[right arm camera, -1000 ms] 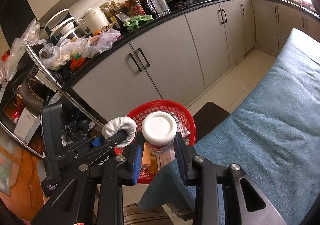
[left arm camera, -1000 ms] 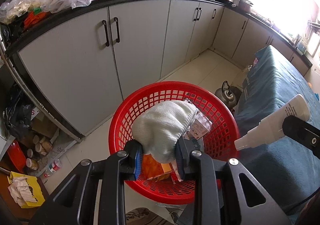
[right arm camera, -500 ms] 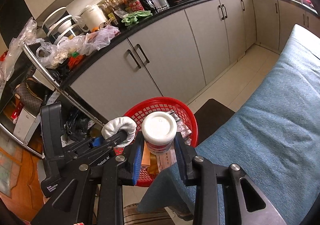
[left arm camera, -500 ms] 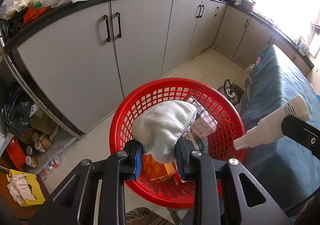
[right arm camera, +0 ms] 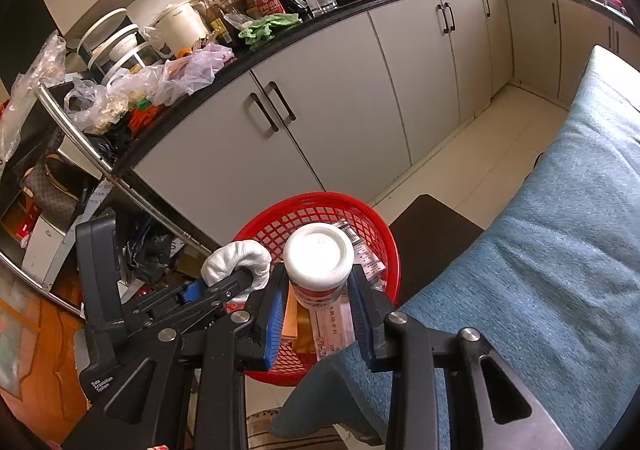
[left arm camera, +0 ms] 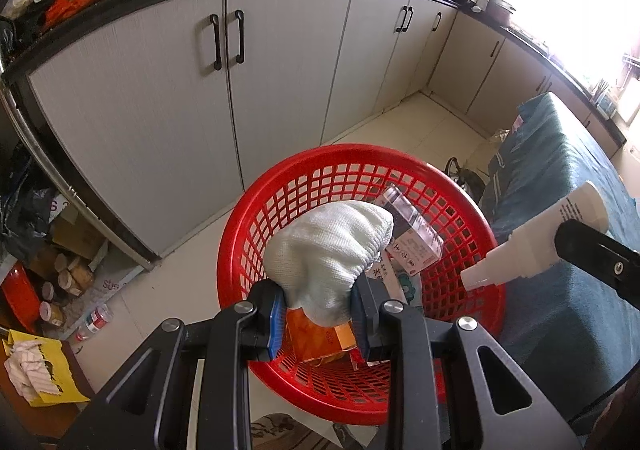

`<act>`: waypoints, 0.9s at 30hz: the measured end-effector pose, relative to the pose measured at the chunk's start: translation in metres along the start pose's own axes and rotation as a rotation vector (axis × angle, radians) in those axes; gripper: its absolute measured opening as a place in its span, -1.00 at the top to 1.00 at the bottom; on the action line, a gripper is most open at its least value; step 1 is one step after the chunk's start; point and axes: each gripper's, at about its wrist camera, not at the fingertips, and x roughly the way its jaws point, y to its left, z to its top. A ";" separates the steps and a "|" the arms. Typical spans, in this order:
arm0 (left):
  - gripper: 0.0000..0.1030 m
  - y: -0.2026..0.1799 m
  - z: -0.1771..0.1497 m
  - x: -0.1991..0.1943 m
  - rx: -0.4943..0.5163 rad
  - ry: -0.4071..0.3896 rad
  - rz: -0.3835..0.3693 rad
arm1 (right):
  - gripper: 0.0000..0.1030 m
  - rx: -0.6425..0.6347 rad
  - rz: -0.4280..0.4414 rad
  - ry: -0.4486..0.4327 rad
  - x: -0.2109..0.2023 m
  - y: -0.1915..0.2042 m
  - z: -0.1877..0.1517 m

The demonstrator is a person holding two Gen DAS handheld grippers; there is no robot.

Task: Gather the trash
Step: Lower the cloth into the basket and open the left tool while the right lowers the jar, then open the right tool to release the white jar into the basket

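A red mesh basket (left arm camera: 332, 174) stands on the kitchen floor and holds an orange box (left arm camera: 318, 338) and printed cartons (left arm camera: 412, 242). My left gripper (left arm camera: 320, 308) is shut on a white knitted glove (left arm camera: 328, 250), held over the basket's near side. My right gripper (right arm camera: 318, 298) is shut on a white plastic bottle (right arm camera: 319, 258), seen cap-first, over the basket (right arm camera: 272, 218) beside the table edge. In the left wrist view the bottle (left arm camera: 540, 246) points nozzle-down toward the basket's right rim. The left gripper with the glove (right arm camera: 236, 260) shows in the right wrist view.
A table with a blue cloth (right arm camera: 540, 270) lies to the right. Grey cabinets (left arm camera: 280, 70) under a cluttered black counter run behind the basket. A dark stool (right arm camera: 432, 234) stands beside the basket. Jars and yellow paper (left arm camera: 48, 370) litter the floor at the left.
Both grippers have moved closer over the basket, which looms larger. The glove and the bottle stay gripped.
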 end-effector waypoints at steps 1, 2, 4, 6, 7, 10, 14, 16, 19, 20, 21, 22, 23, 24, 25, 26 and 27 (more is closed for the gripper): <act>0.49 0.001 0.000 0.001 -0.001 0.003 -0.002 | 0.36 -0.001 -0.001 0.004 0.002 0.000 0.000; 0.49 0.001 0.000 0.002 -0.002 0.006 -0.004 | 0.36 -0.002 -0.003 0.010 0.005 0.000 0.001; 0.49 0.001 0.000 0.003 -0.001 0.008 -0.007 | 0.36 -0.002 -0.007 0.018 0.011 0.000 0.001; 0.49 0.000 0.001 0.003 0.005 0.009 -0.016 | 0.36 0.001 -0.009 0.028 0.016 0.000 0.001; 0.48 -0.001 0.001 0.002 0.011 0.008 -0.022 | 0.36 0.003 -0.005 0.034 0.019 0.000 0.001; 0.34 -0.002 0.001 -0.003 0.023 -0.009 -0.023 | 0.33 0.024 0.012 0.039 0.022 -0.003 0.001; 0.14 -0.001 0.002 -0.007 0.014 -0.024 -0.026 | 0.10 0.039 0.023 0.027 0.020 -0.004 0.001; 0.05 0.000 0.002 -0.010 0.006 -0.030 -0.031 | 0.03 0.044 0.026 0.016 0.017 -0.005 0.001; -0.04 0.001 0.003 -0.014 0.003 -0.036 -0.031 | 0.02 0.057 0.030 0.005 0.013 -0.006 0.002; -0.07 0.000 0.003 -0.015 0.004 -0.038 -0.030 | 0.02 0.061 0.032 0.000 0.010 -0.007 0.002; -0.11 0.000 0.003 -0.016 0.006 -0.041 -0.029 | 0.02 0.065 0.032 -0.006 0.008 -0.008 0.002; -0.12 -0.001 0.003 -0.019 0.009 -0.046 -0.026 | 0.01 0.068 0.031 -0.012 0.005 -0.009 0.002; -0.16 -0.002 0.003 -0.020 0.010 -0.049 -0.024 | 0.00 0.071 0.029 -0.018 0.002 -0.010 0.001; -0.22 -0.003 0.003 -0.022 0.011 -0.053 -0.022 | -0.02 0.073 0.028 -0.025 -0.001 -0.011 0.000; -0.25 -0.004 0.003 -0.024 0.011 -0.058 -0.022 | -0.05 0.074 0.027 -0.030 -0.004 -0.012 0.000; -0.30 -0.004 0.003 -0.026 0.010 -0.063 -0.023 | -0.06 0.074 0.024 -0.036 -0.007 -0.012 -0.001; -0.35 -0.005 0.004 -0.029 0.007 -0.069 -0.023 | -0.07 0.073 0.019 -0.042 -0.010 -0.012 -0.003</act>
